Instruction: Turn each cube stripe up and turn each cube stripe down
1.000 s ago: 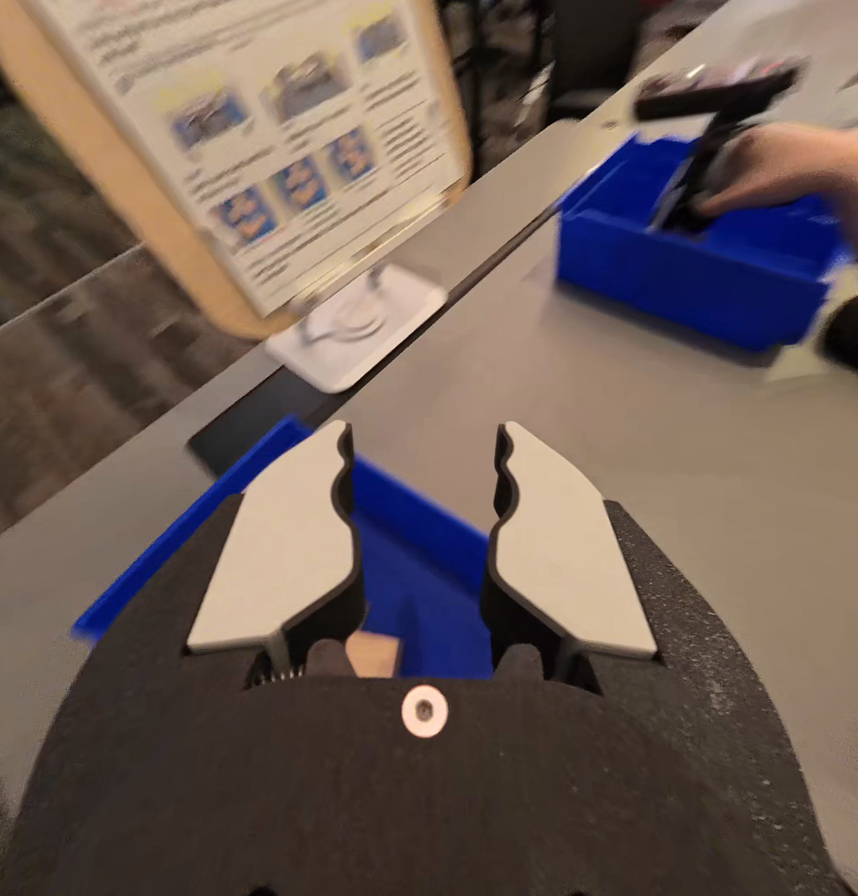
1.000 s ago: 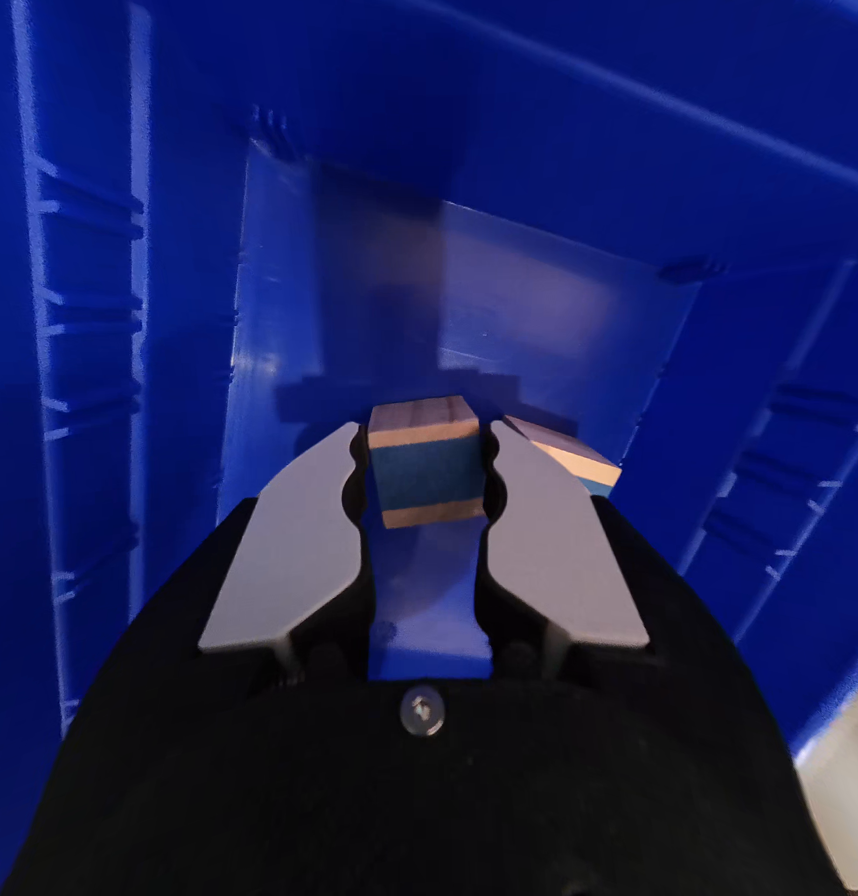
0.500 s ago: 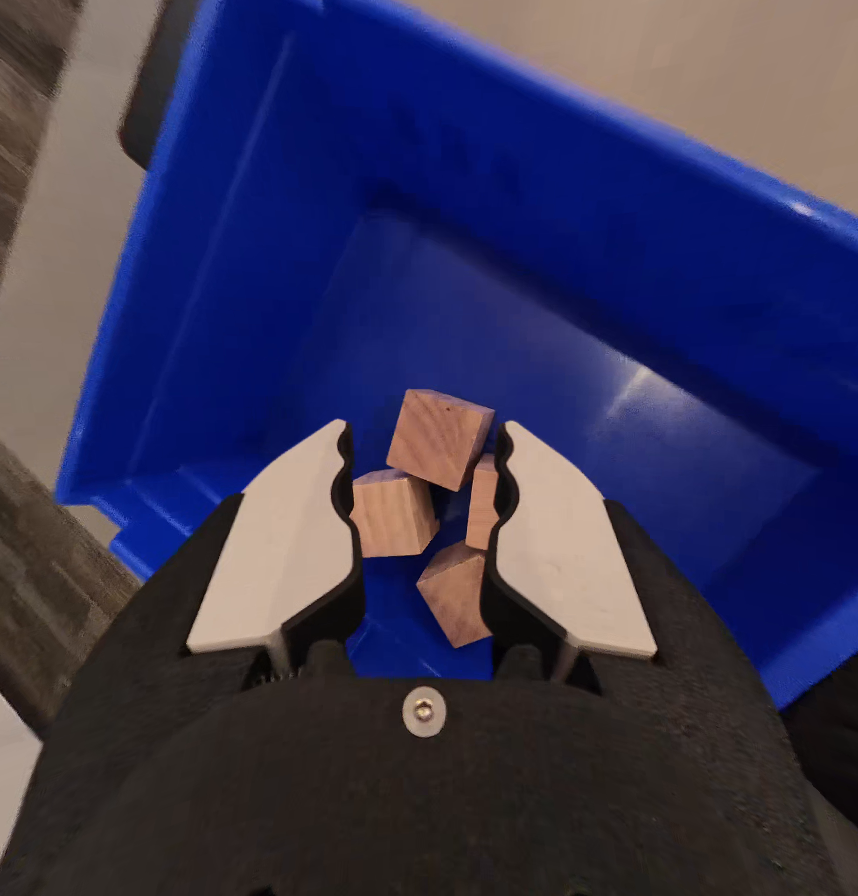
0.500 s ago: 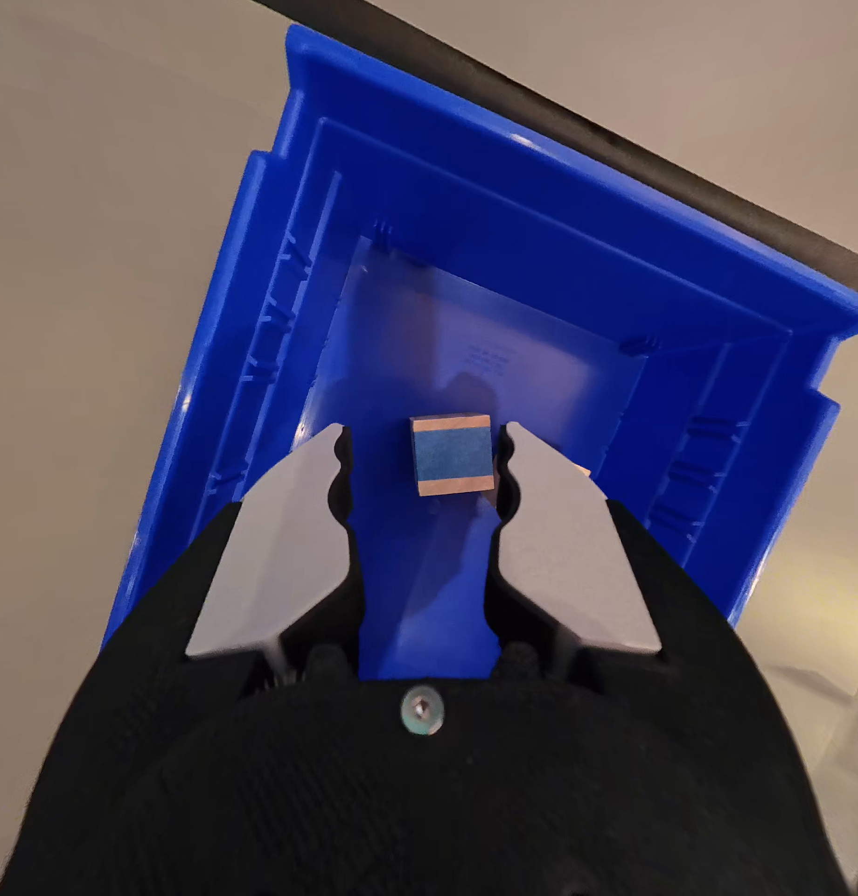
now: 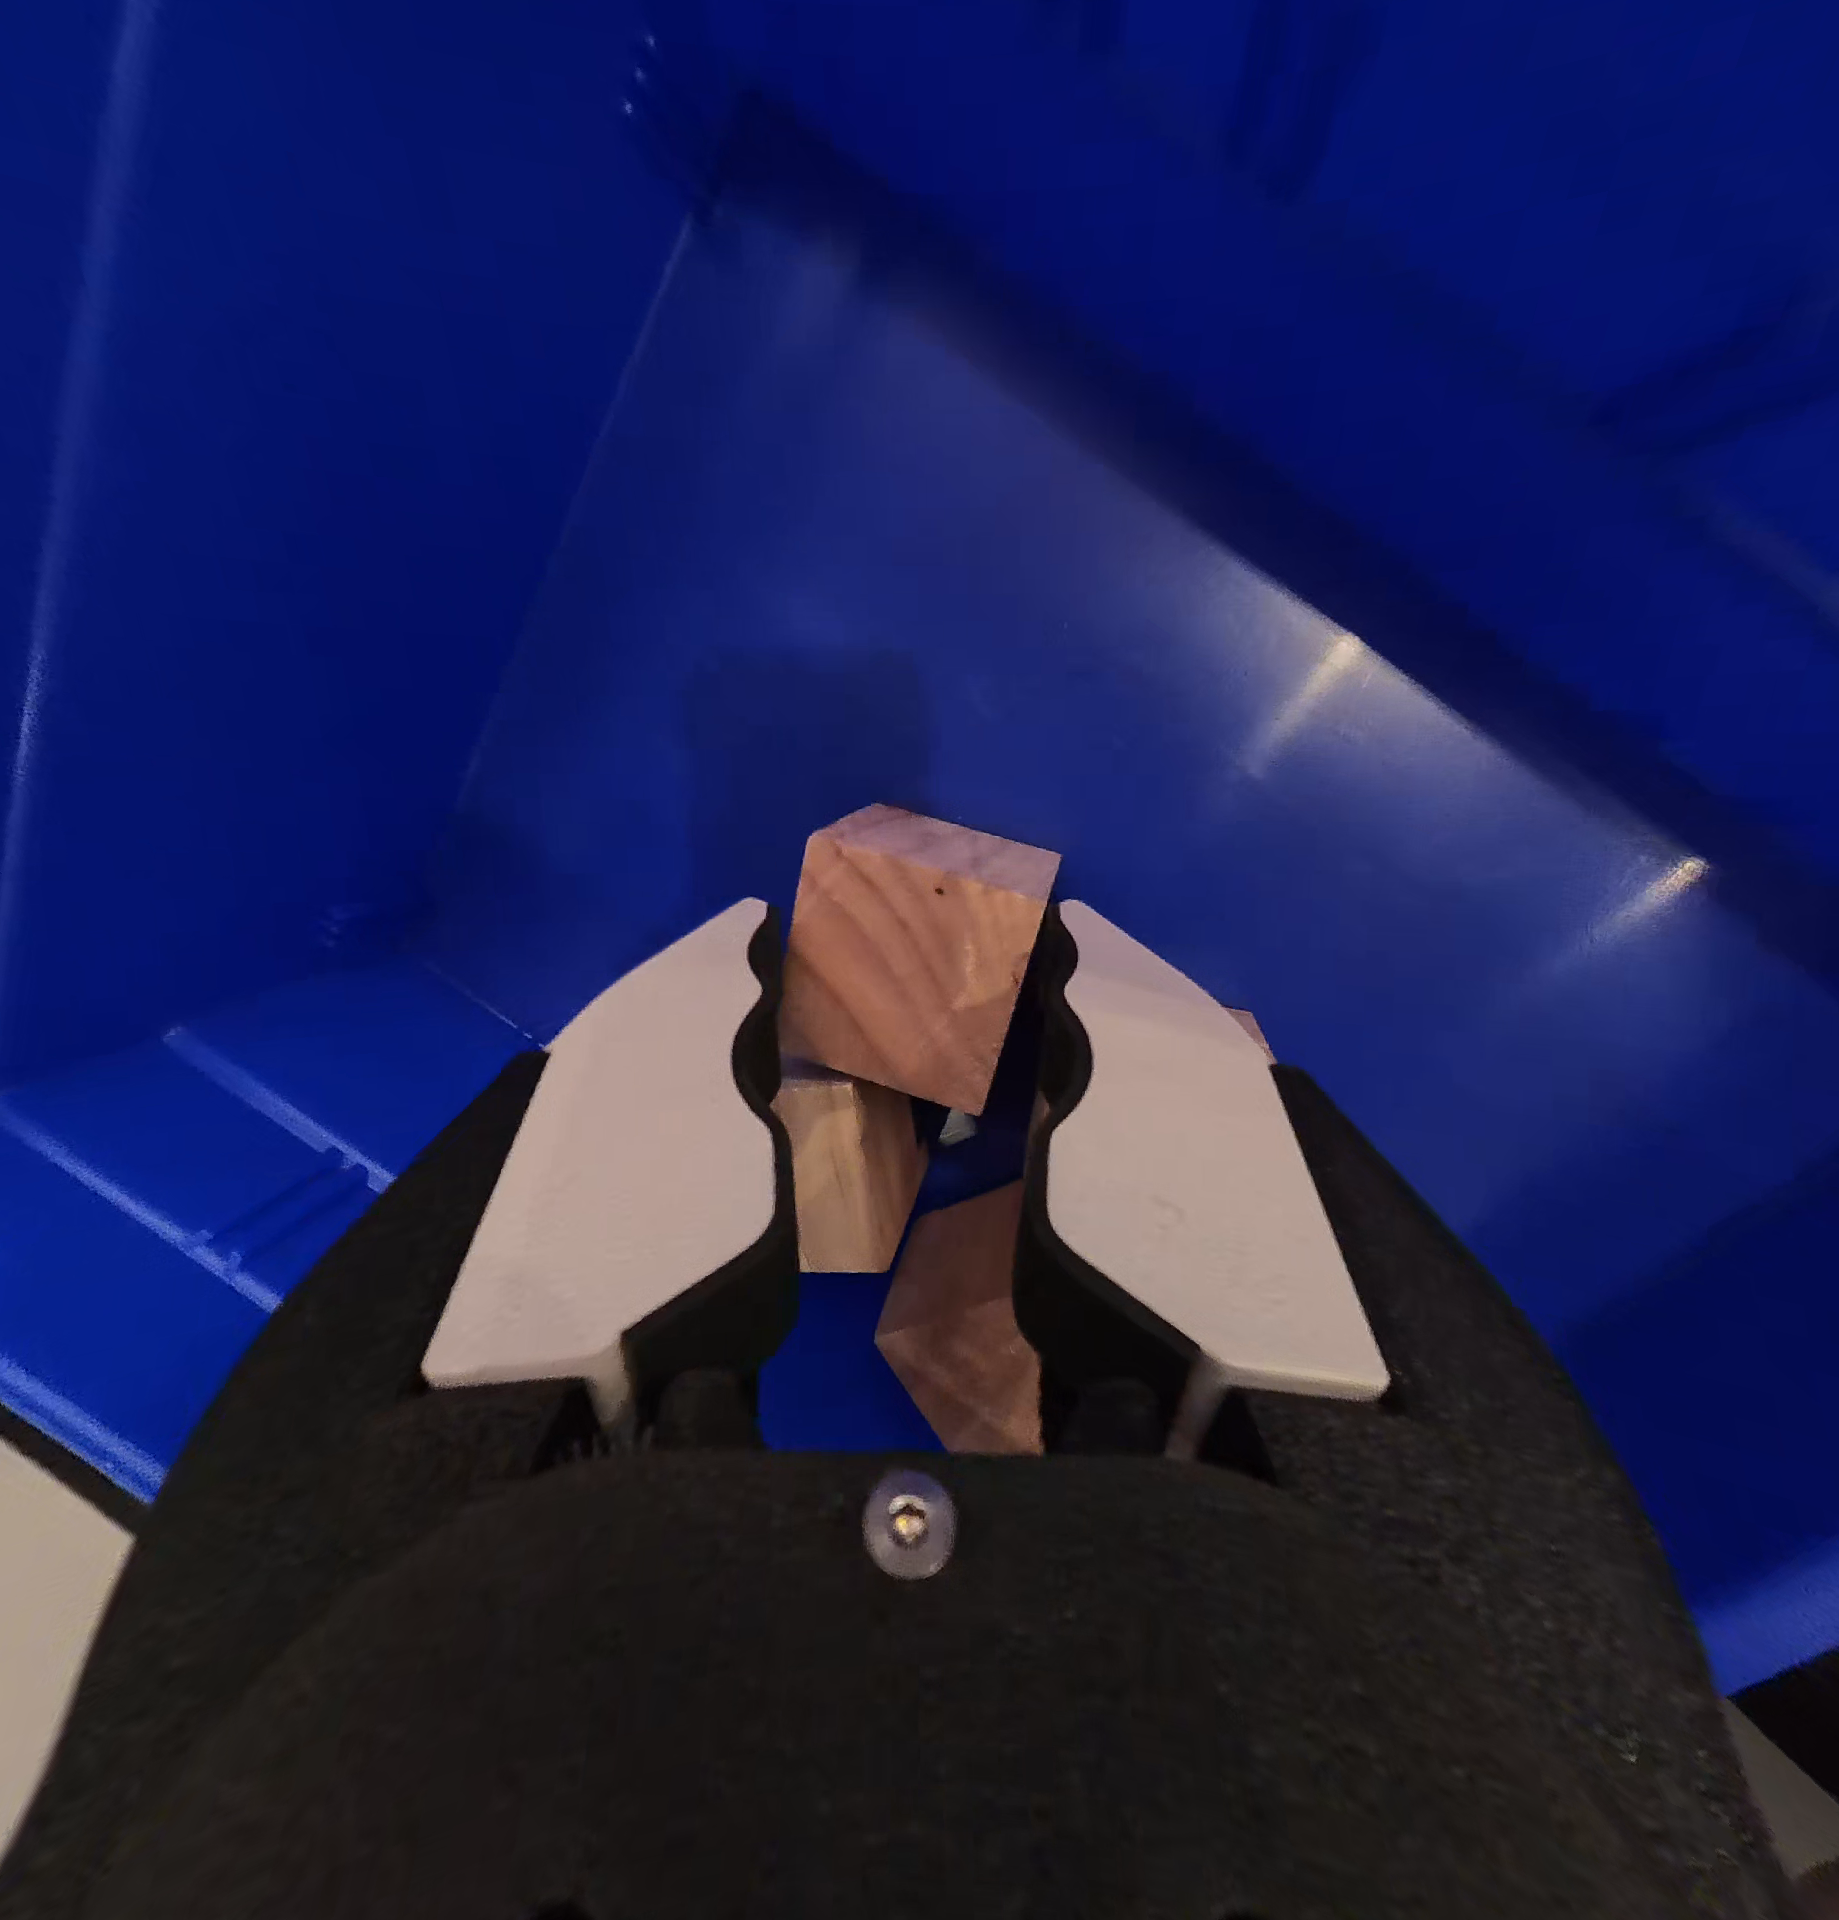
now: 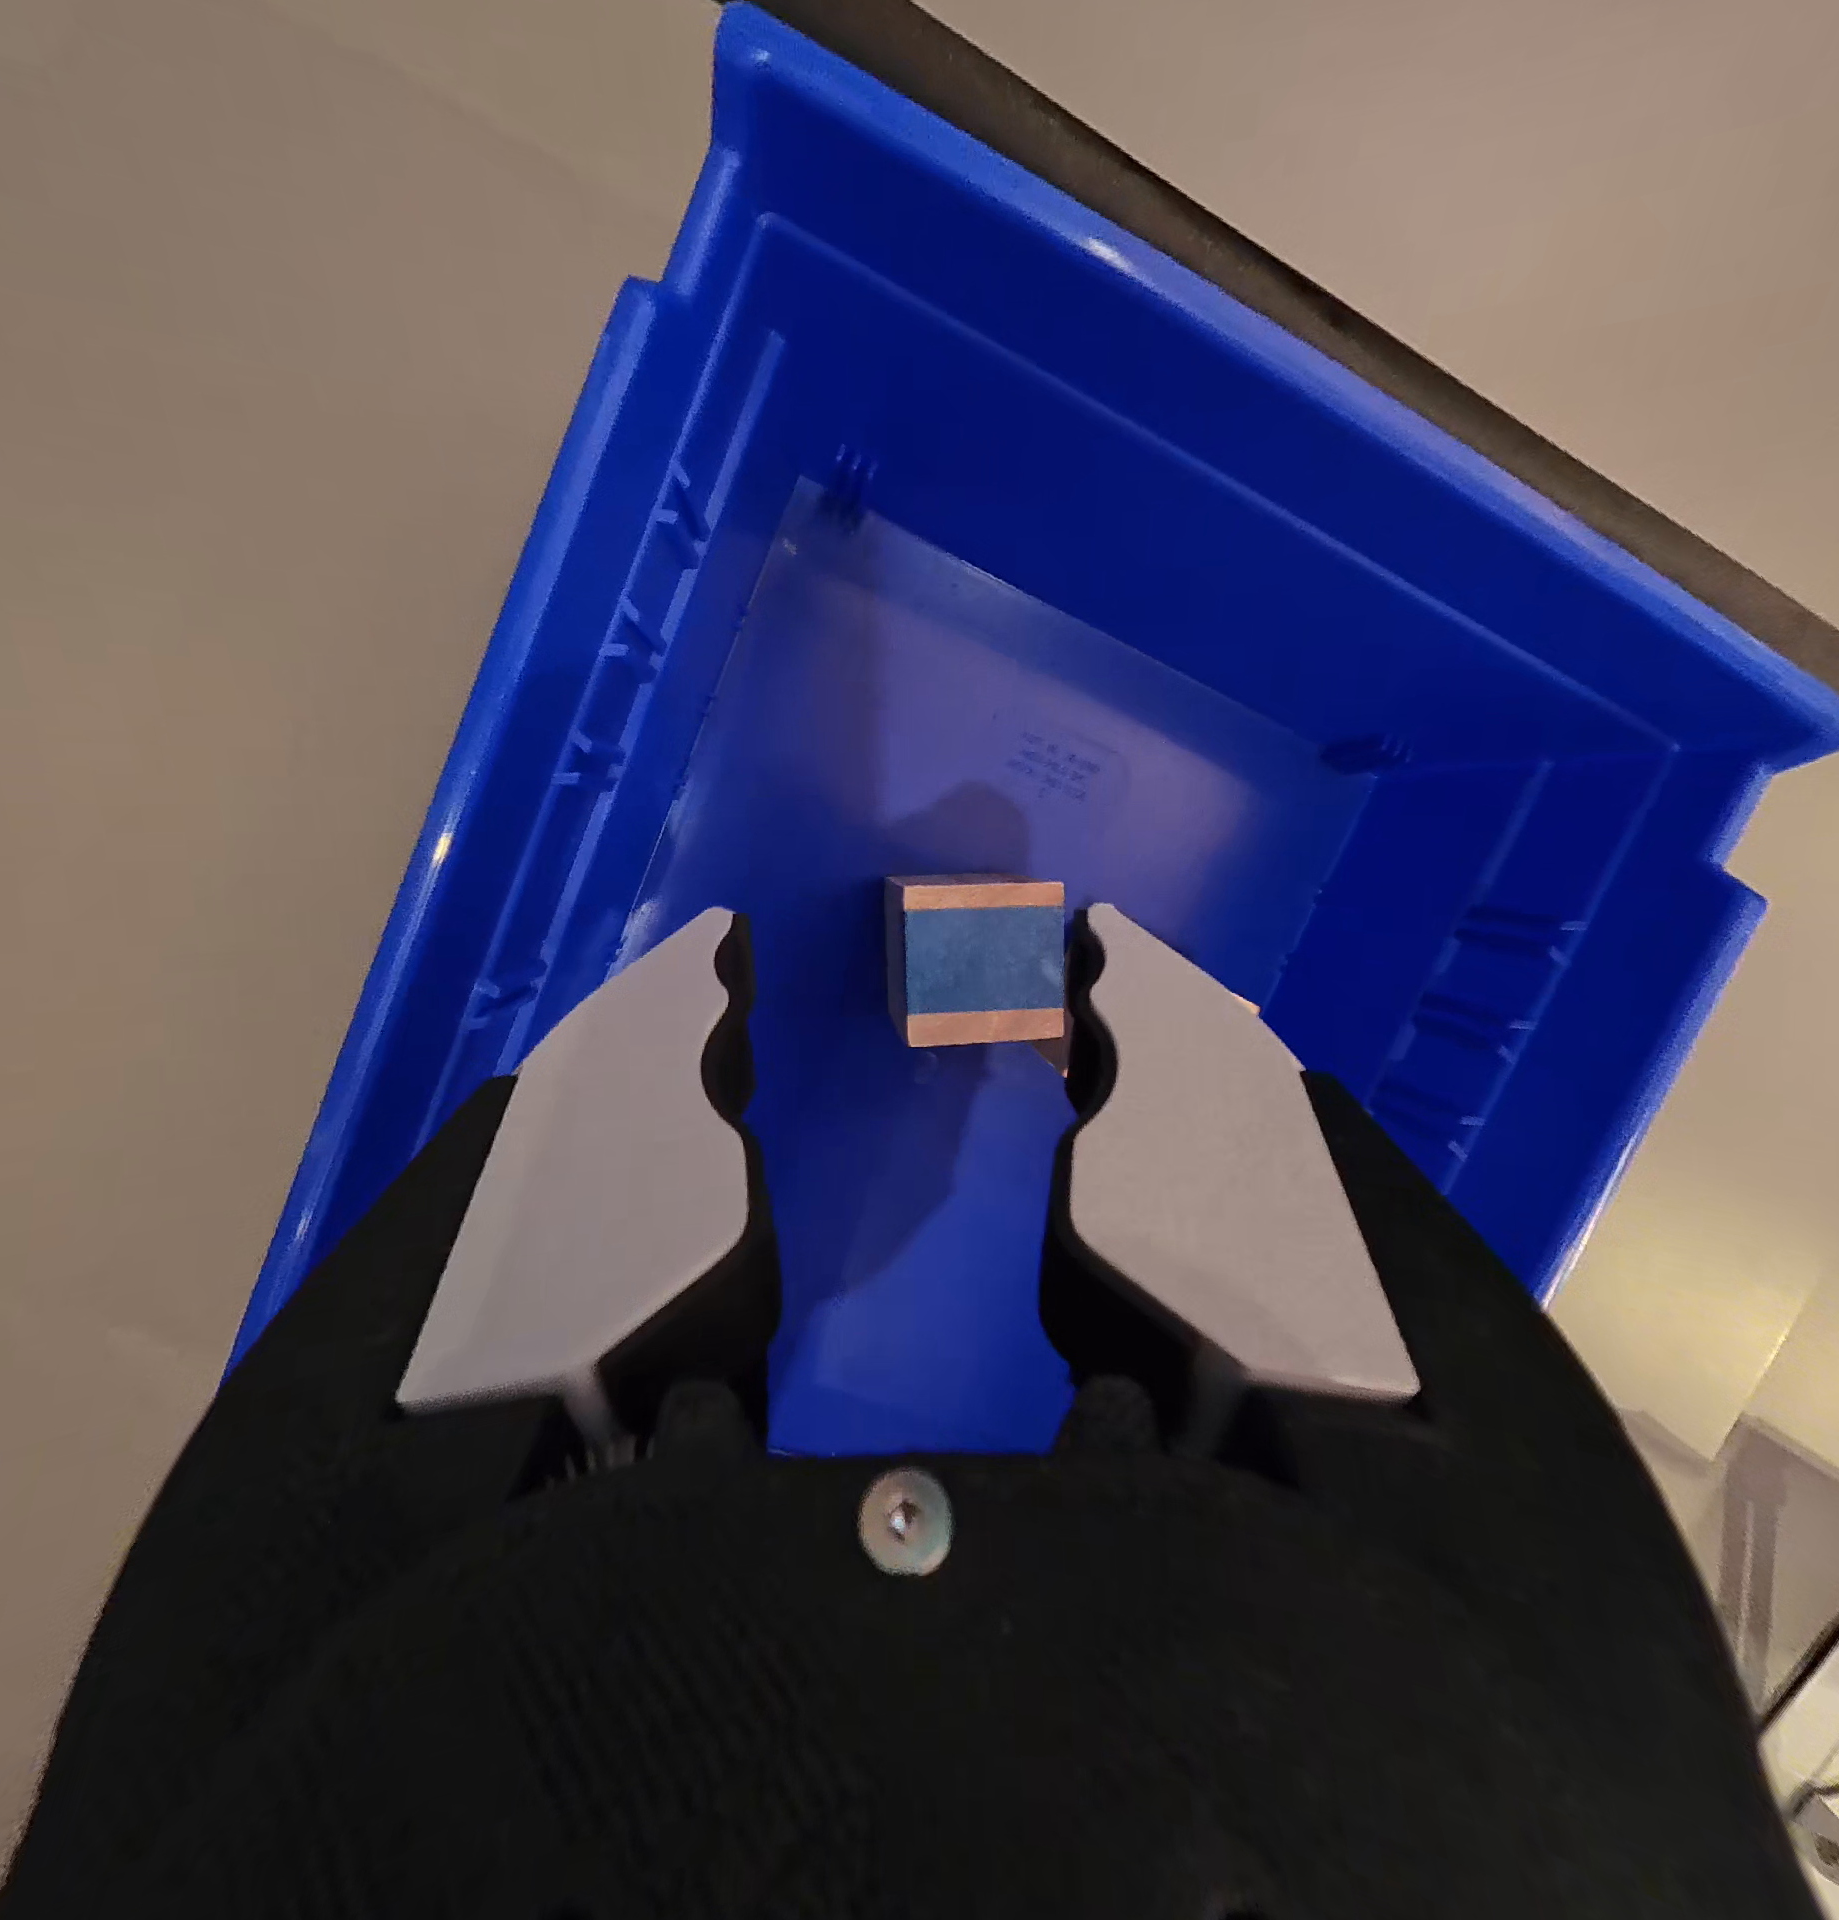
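Fingers of the left gripper (image 5: pixel 910 997) stand apart deep inside a blue bin (image 5: pixel 1310 520), with a plain wooden cube (image 5: pixel 915 966) tilted between their tips. The cube's left edge lies against the dark pad of the left finger (image 5: pixel 624 1143); on the right a thin dark gap seems to separate it from the other pad, so whether the gripper is clamped on it cannot be told. No stripe shows on the faces in view. Nearer the gripper's body, between the fingers, lie two more wooden cubes: one (image 5: pixel 842 1174) under the tilted cube on the left, another (image 5: pixel 967 1330) on edge by the right finger. A corner of a fourth (image 5: pixel 1253 1034) shows past the right finger's outer side.

The right gripper (image 6: pixel 910 977) hangs wide open above another blue bin (image 6: pixel 998 436) that sits on a tabletop (image 6: pixel 271 520). A cube with a blue stripe (image 6: pixel 982 961) facing up rests on the bin floor below, seen between the fingertips, close to the right one and well clear of the left. Neither pad presses it. A sliver of another cube (image 6: pixel 1060 1060) shows at the right finger's inner edge.
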Motion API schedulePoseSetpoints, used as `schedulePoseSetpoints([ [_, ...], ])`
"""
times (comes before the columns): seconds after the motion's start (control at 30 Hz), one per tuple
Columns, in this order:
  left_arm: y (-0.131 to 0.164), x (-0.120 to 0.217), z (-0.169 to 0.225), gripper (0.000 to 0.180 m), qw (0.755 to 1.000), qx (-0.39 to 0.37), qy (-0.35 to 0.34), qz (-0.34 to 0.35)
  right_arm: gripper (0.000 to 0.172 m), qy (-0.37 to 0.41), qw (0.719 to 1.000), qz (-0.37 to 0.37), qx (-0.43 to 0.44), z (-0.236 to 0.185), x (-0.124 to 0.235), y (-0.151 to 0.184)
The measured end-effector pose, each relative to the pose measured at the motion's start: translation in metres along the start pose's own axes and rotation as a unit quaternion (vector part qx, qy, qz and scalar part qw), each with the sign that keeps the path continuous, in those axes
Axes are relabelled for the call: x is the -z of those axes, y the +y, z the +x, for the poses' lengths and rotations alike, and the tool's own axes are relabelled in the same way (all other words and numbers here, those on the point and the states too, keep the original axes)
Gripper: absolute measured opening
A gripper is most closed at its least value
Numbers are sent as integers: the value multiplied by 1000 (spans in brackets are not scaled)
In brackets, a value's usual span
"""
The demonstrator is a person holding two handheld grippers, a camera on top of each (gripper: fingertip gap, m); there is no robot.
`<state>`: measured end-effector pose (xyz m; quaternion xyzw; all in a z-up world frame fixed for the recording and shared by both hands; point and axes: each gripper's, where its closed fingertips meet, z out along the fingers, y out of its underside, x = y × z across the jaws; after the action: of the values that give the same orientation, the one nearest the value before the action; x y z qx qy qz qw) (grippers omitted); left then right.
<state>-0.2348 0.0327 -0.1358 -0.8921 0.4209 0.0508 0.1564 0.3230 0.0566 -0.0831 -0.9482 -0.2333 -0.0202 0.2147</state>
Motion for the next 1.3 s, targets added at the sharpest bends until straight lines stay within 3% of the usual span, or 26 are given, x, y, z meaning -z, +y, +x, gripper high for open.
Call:
schedulePoseSetpoints([
  [0.03,0,1,-1,47,1000,-1,-4,-3,61,2,1000,-1,3,0,0,0],
  [0.13,-10,19,-14,47,999,17,-45,21,61,20,1000,6,3,3,5,-3],
  [0.23,-35,64,-23,47,989,45,-81,112,60,71,996,52,-5,13,26,-16],
  [0.3,-59,108,-26,47,971,63,-109,201,60,119,986,119,0,17,54,-35],
  [0.4,-102,176,10,47,930,86,-39,356,60,163,949,269,36,-6,111,-74],
  [0.5,-144,234,76,47,861,65,127,489,68,119,869,448,171,-92,164,-107],
  [0.6,-167,259,140,46,802,42,300,515,71,63,734,595,322,-200,199,-103],
  [0.67,-176,261,171,46,781,27,370,502,70,64,670,622,400,-252,199,-89],
  [0.73,-183,259,193,46,770,13,408,490,70,106,648,620,429,-275,191,-85],
  [0.83,-191,249,212,46,772,-1,427,471,70,116,627,647,417,-292,195,-80],
  [1.03,-194,242,225,46,770,-16,444,458,43,136,597,660,436,-298,197,-72],
  [1.2,-192,243,223,48,766,-18,447,462,43,113,612,644,445,-295,196,-72],
  [1.3,-186,252,208,58,767,-13,431,475,43,96,648,611,443,-273,206,-77],
])
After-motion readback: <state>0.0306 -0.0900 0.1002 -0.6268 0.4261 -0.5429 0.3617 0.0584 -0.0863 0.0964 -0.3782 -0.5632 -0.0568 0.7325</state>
